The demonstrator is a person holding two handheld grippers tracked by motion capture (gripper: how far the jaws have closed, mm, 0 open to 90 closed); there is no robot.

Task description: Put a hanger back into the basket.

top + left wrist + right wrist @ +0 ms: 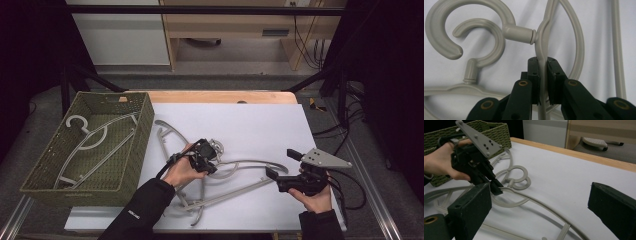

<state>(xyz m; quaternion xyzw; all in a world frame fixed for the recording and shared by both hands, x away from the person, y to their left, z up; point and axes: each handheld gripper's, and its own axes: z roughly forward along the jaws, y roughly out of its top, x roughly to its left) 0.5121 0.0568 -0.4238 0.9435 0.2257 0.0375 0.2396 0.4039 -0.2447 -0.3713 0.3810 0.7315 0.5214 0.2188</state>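
Grey plastic hangers lie overlapping on the white sheet (250, 125). My left gripper (209, 162) is shut on the thin shoulder rod of one hanger (541, 45), just below the neck of its hook; both pads (536, 72) press the rod. A second hanger's hook (495, 42) lies right beside the first hook. In the right gripper view the left gripper (496, 188) bites the hanger (516, 180) by its hooks. My right gripper (282, 164) hovers at the right of the table, open, its wide jaws (539, 202) holding nothing.
A green woven basket (135, 150) stands at the left edge of the table with one hanger (95, 137) inside. Another hanger (167, 131) reaches toward the basket, and a long hanger bar (225, 195) lies near the front. Bare sheet spreads at the back right.
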